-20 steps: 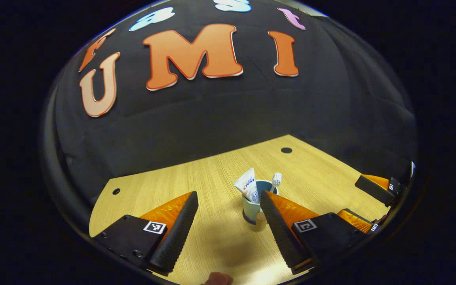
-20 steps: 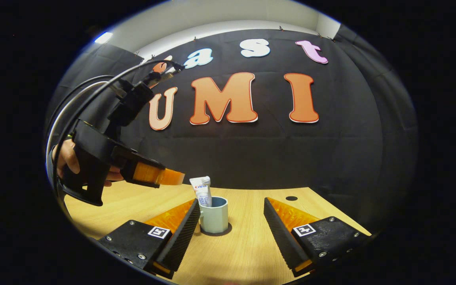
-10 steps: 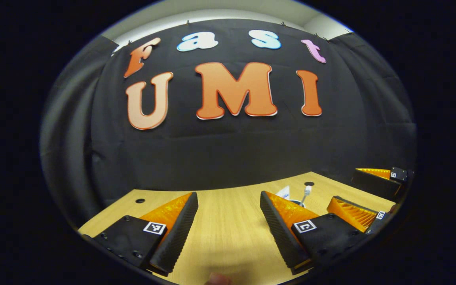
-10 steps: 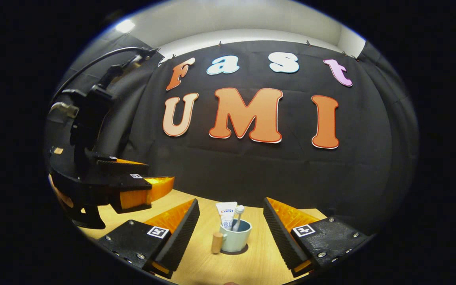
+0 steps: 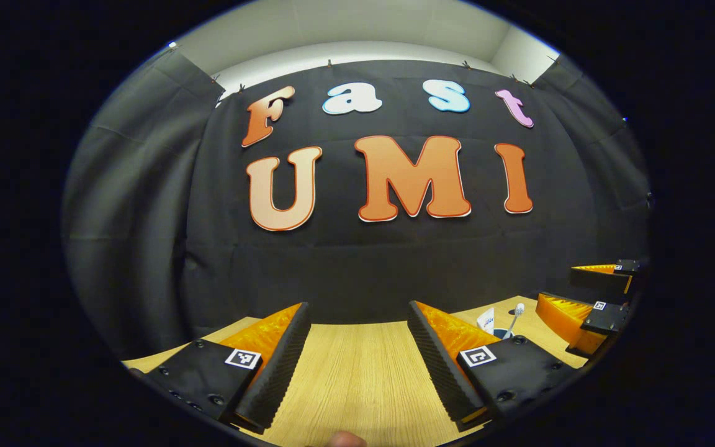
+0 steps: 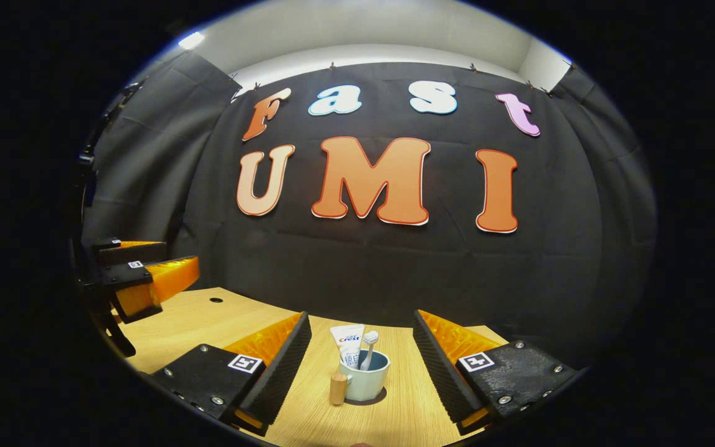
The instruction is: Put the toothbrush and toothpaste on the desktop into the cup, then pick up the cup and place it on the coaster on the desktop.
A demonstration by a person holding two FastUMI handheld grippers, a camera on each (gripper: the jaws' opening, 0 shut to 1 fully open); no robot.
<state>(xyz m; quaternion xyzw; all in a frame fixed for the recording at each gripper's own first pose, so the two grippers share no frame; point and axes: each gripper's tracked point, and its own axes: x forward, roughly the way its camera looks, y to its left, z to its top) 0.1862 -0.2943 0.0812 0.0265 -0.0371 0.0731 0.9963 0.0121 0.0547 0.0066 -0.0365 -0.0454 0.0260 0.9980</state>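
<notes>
Wooden desktop (image 5: 357, 379) runs ahead in the left gripper view, where the left gripper (image 5: 357, 366) has its fingers spread apart with nothing between them; off to its right, past one finger, the toothpaste (image 5: 486, 319) and toothbrush (image 5: 517, 310) poke up from the cup (image 5: 503, 333), with the right gripper (image 5: 587, 310) beside them. In the right gripper view, that gripper (image 6: 360, 372) is likewise open, and the pale cup (image 6: 365, 382) stands upright between and just beyond its fingers on a dark coaster (image 6: 370, 398), its wooden handle (image 6: 337, 388) facing left, while the left gripper (image 6: 146, 279) hangs well apart. The cup looks rigid, smooth and light but top-heavy with its contents; any regrip is probably safest low across the body or at the handle.
</notes>
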